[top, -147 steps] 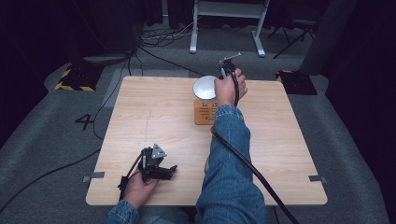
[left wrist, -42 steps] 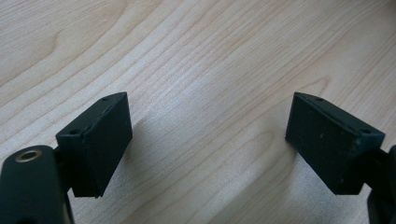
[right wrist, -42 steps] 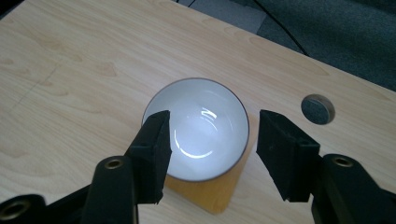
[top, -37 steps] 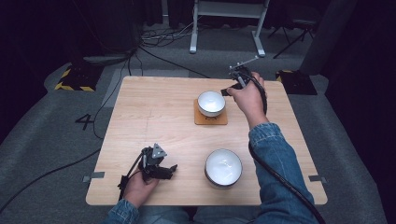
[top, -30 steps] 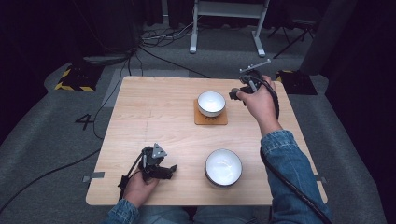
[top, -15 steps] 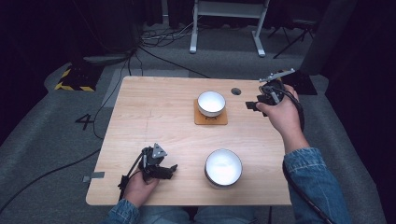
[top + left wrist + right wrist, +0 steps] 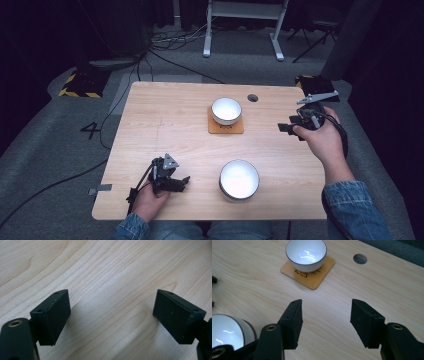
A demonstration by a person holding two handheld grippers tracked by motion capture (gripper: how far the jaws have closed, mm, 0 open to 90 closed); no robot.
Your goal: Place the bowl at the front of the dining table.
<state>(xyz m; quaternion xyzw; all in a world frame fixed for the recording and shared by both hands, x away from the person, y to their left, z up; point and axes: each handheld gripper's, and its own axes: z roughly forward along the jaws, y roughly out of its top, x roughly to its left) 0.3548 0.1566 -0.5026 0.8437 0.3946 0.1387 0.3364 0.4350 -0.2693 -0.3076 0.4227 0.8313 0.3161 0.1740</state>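
I am seeing the small bowl (image 7: pixel 226 110) sitting on the coaster (image 7: pixel 226 126), with my right gripper (image 7: pixel 289 128) hovering spread and empty near its right; my left gripper (image 7: pixel 182 182) is resting spread on the desk (image 7: pixel 150 115), well nearer me than the coaster.

Both sleeves are blue denim. Each hand-held gripper, left gripper (image 7: pixel 184 181) and right gripper (image 7: pixel 283 127), is black with blocky matte jaws, brass-ringed screw holes, a grey three-cornered top plate and a trailing black cable

Bright overhead light on the table (image 7: pixel 165 125), dark surroundings, glare in bowls, sharp close-ups
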